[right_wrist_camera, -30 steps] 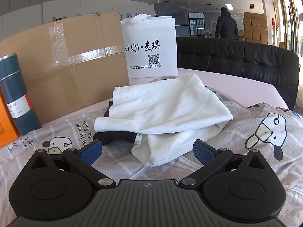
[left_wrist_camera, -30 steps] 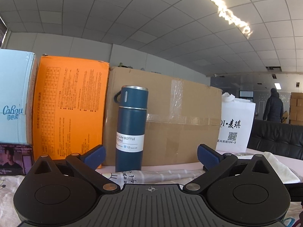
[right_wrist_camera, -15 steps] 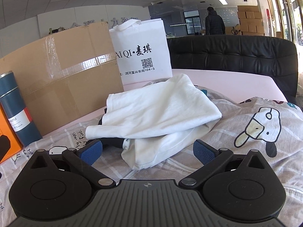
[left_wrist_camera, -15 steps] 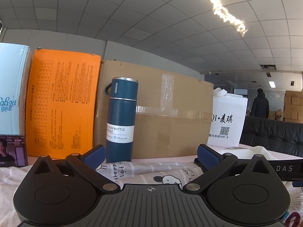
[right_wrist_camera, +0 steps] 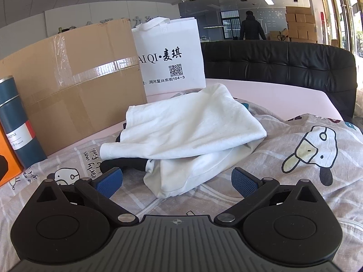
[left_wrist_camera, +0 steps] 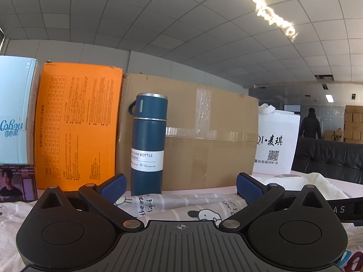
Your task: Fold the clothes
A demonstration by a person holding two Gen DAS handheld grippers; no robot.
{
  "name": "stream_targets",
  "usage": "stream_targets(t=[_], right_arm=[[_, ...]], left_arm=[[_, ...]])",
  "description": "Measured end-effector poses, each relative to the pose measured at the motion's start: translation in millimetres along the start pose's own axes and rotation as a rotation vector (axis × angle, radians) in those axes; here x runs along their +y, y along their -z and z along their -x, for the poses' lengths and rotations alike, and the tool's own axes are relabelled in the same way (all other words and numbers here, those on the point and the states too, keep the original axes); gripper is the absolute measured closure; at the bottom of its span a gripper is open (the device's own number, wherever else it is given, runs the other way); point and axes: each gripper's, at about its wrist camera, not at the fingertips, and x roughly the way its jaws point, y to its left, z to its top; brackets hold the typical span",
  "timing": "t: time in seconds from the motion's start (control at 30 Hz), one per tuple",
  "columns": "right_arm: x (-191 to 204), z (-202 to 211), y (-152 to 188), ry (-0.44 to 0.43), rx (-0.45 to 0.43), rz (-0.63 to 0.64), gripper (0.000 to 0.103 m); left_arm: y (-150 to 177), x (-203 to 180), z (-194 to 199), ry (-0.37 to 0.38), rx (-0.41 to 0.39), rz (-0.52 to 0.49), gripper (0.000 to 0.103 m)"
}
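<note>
Both tools are spread wide and hold nothing: the left gripper (left_wrist_camera: 180, 187) faces a blue vacuum bottle (left_wrist_camera: 148, 145) at centre frame, the right gripper (right_wrist_camera: 177, 180) faces a crumpled white garment (right_wrist_camera: 188, 133). That garment lies mid-frame on the cartoon-print sheet (right_wrist_camera: 295, 158), just beyond the pads (right_wrist_camera: 109, 180).

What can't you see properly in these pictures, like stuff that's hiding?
- Dark garment: right wrist view, mostly buried under the white garment, so its kind is unclear.
- Blue vacuum bottle: right wrist view, cut off by the left edge.
- White bag: left wrist view, the cardboard box hides the start of its lettering.
- Small picture box: left wrist view, print too tiny to read.
</note>
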Motion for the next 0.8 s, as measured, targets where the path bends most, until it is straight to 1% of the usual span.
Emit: stream_targets(t=[0.17, 0.8], right_arm=[[-3.0, -4.0, 0.0, 0.033, 0.013, -0.014, 0.000], [-0.9, -7.8, 1.4, 0.030, 0.043, -0.001, 0.000]], left_arm=[[0.1, 0.4, -0.7, 0.001, 0.004, 0.000, 0.000], [0.4, 0.5, -2.0, 0.002, 0.011, 0.002, 0.000]])
